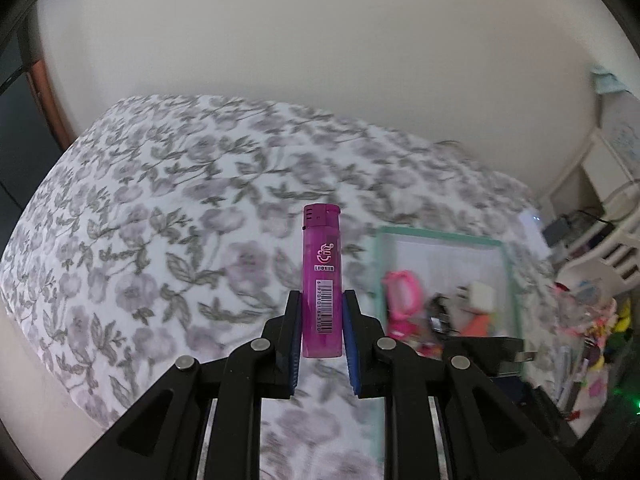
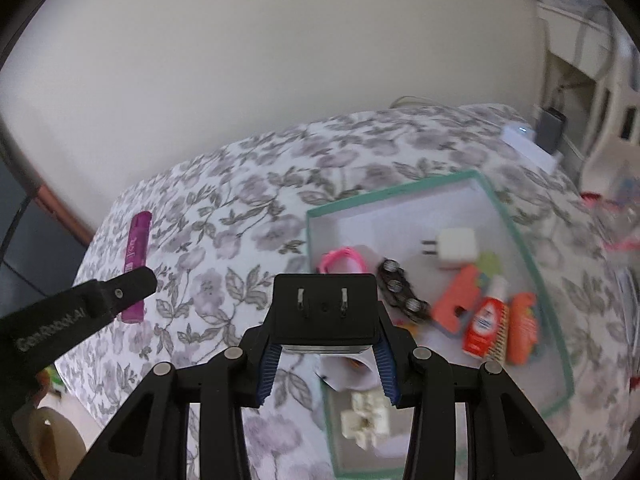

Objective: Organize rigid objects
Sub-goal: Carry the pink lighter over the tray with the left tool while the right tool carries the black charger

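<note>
Furthest left, the left gripper (image 1: 321,320) had its jaws nearly shut on the lower half of a purple lighter (image 1: 322,276), gripping it by its flat sides so that the cap stood clear above the pads. It hung over the flower-patterned bed (image 1: 160,208), apart from the box; the upright hold probably made it easy to lower in end first.

To the right, the right gripper (image 2: 326,344) clamped a black plug adapter (image 2: 325,306) across its wide body, jaws partly open to fit it, prongs facing out, above the near left edge of the green-rimmed box (image 2: 516,236). The box already held a white charger (image 2: 456,248), a pink band (image 2: 344,262), a red bottle (image 2: 484,320) and orange pieces, so it looked like the collecting place for both items.
</note>
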